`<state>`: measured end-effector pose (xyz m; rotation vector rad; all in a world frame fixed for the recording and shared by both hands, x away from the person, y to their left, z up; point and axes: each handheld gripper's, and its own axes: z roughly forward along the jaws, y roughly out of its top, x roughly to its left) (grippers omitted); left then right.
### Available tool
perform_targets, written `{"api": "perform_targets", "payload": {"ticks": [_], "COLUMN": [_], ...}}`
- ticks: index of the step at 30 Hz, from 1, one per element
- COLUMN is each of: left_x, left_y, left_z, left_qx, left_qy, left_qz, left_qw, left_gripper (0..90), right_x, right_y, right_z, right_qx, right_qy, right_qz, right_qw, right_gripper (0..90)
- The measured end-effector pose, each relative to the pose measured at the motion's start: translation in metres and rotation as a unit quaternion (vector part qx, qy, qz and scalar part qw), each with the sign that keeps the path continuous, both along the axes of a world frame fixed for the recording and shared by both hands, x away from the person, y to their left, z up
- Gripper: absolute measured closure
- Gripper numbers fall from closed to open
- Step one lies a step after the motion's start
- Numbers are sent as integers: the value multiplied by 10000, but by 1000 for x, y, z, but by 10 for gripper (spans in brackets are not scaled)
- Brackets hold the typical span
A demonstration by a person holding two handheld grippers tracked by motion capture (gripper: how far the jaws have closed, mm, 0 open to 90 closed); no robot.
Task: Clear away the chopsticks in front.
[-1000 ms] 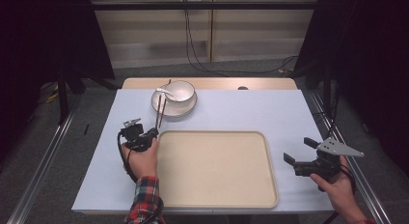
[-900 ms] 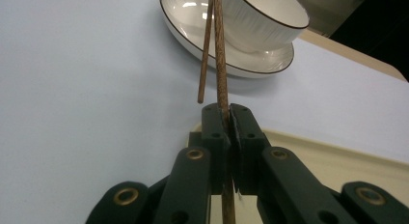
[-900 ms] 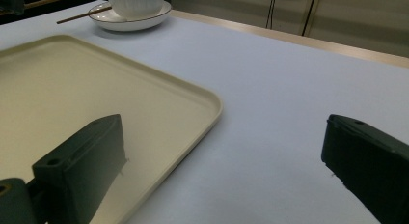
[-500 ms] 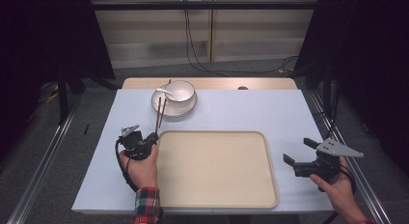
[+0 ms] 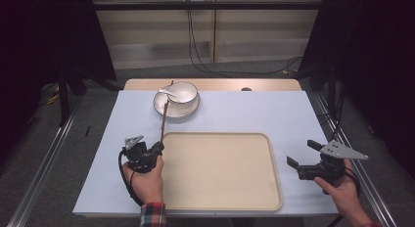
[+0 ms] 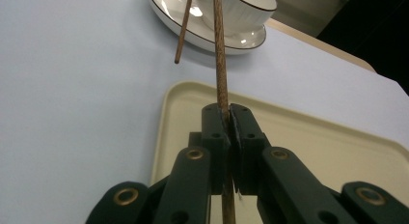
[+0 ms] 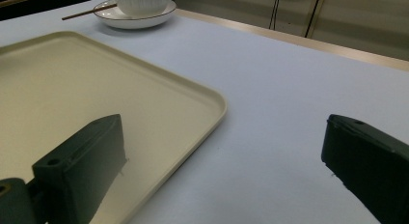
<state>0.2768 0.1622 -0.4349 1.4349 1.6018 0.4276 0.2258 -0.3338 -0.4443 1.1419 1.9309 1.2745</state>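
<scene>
Dark brown wood is what the left hand-held gripper [image 5: 157,147] pinches: one chopstick [image 6: 220,64], clamped between its closed jaws at the near end, the stick running away toward the saucer [image 5: 176,105]. Compared with a second ago, this hand-held gripper has drawn back toward the near edge of the counter [image 5: 254,112] and now sits just beside the left near part of the tray [image 5: 220,170], the chopstick pulled along with it, so its far tip lies near the saucer's rim rather than deep across it. In the left gripper view a second chopstick [image 6: 184,27] rests tilted on the saucer, its near end hanging free over the pale blue counter surface, a little to the left of the held one.

The right hand-held gripper [image 5: 304,159] has stayed where it was, at the right of the tray, jaws spread wide with nothing between them (the right gripper view shows the tray's rounded corner and bare counter in the gap).

A white bowl [image 5: 182,92] stands on the saucer at the far left of the counter, a white spoon [image 5: 166,92] leaning in it. The cream tray lies bare between the two hands. Cables [image 5: 195,46] hang down the wall beyond the counter.
</scene>
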Motion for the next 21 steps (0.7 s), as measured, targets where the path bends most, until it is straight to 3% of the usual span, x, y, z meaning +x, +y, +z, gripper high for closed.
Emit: {"api": "perform_targets", "payload": {"ticks": [6, 21], "left_x": [-12, -33], "left_y": [-4, -12], "left_z": [0, -2], "left_qx": [-24, 223], "left_qy": [-43, 12], "left_qz": [-47, -257], "left_qw": [10000, 9994], "left_gripper": [858, 858], "right_x": [1, 1], "right_y": [2, 2], "right_z": [-1, -1], "right_qx": [-45, -65], "right_qy": [-4, 11], "right_qz": [34, 64], "right_qw": [10000, 10000], "right_gripper": [10, 11]}}
